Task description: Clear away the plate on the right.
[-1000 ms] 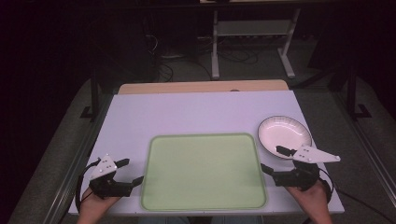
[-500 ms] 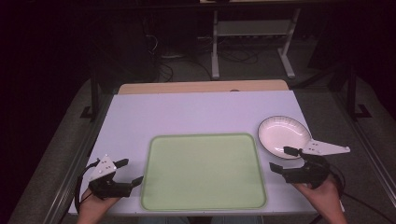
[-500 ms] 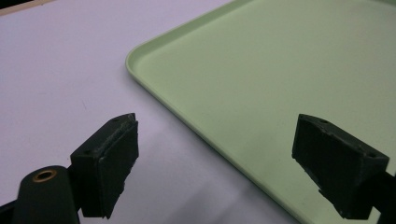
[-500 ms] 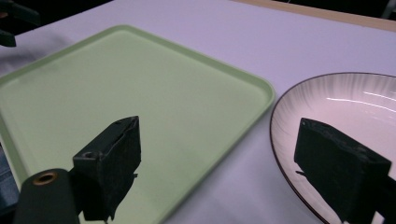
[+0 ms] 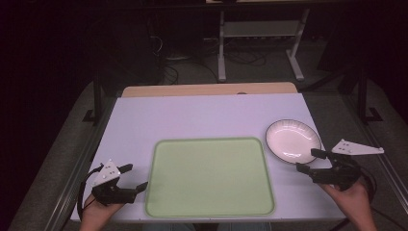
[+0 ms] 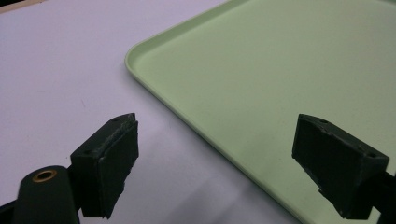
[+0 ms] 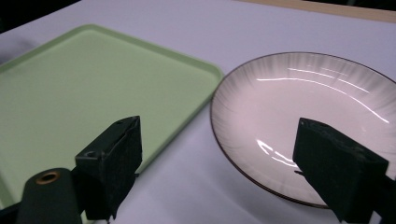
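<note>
White plate (image 5: 293, 140) w/ thin dark rim, empty, glossy, flat on pale desk (image 5: 202, 118), toward far-right of desk. Just beside green tray's (image 5: 209, 176) right far corner, narrow gap of desk between, not touching. In right gripper view, plate (image 7: 308, 121) fills upper right, tray (image 7: 88, 98) to its left, desk strip between.

Right hand-held gripper (image 5: 313, 160) just short of plate's near rim, jaws wide apart, nothing between them, pointing toward plate and tray corner. Held low over desk by person's right hand (image 5: 351, 199) at bottom right; grey three-cornered plate on top. Contact w/ plate: cannot tell from high view; in right gripper view, right jaw overlaps plate's near edge, left jaw over tray edge.

Tray: light green, rounded corners, raised lip, empty, centred on near half of desk.

Left hand-held gripper (image 5: 133, 177) at near-left, just beside tray's left edge, jaws wide apart, gripping nothing. In left gripper view, left jaw over bare desk, right jaw over tray (image 6: 280, 79) surface, tray rim running between. Held by left hand (image 5: 98, 211) at bottom left.

Beyond desk: dark floor, metal stand (image 5: 260, 33), cables.
</note>
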Demonstrator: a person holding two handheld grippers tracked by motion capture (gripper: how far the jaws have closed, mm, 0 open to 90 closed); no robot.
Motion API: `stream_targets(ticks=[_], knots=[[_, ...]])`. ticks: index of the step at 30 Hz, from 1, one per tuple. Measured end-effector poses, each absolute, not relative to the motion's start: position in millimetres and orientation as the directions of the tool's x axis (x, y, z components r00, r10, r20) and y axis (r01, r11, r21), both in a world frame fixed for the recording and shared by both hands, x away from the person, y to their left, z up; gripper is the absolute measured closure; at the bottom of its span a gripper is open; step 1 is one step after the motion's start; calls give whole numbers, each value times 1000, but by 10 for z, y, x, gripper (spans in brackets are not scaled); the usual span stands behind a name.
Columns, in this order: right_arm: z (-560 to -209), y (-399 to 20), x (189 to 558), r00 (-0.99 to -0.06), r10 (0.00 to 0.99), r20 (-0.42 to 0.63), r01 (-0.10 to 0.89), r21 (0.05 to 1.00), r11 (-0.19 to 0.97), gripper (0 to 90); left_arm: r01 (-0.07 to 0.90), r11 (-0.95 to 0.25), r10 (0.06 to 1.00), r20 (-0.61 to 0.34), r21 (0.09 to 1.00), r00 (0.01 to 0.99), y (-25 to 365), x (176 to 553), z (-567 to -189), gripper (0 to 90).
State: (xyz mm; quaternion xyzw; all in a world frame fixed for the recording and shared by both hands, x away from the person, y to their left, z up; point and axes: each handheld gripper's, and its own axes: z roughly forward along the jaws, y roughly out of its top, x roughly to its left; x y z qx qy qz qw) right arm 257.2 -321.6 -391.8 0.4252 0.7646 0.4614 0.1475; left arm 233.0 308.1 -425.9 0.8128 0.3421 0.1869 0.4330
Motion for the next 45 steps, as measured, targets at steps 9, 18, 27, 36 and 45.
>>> stream_targets(ticks=[9, 18, 27, 36, 45], knots=[[-3934, -3498, 2712, -524, 831, 186, 571, 801, 180, 153, 397, -389, 721, 7, 832, 692, 3110, 2332, -4257, 145], [-3912, -3689, 2899, -461, 870, 173, 615, 770, 173, 174, 400, -381, 724, 1, 834, 689, 3119, 2340, -4262, 145], [-4037, -3919, 3285, -335, 914, 229, 701, 709, 79, 228, 404, -379, 727, -2, 832, 687, 3121, 2347, -4272, 145], [-4167, -3918, 3550, -247, 928, 279, 761, 649, 8, 316, 409, -379, 728, -6, 830, 686, 3136, 2357, -4280, 145], [-4301, -3944, 3677, -160, 918, 362, 815, 573, -84, 474, 407, -381, 727, -4, 830, 687, 3147, 2356, -4277, 147]])
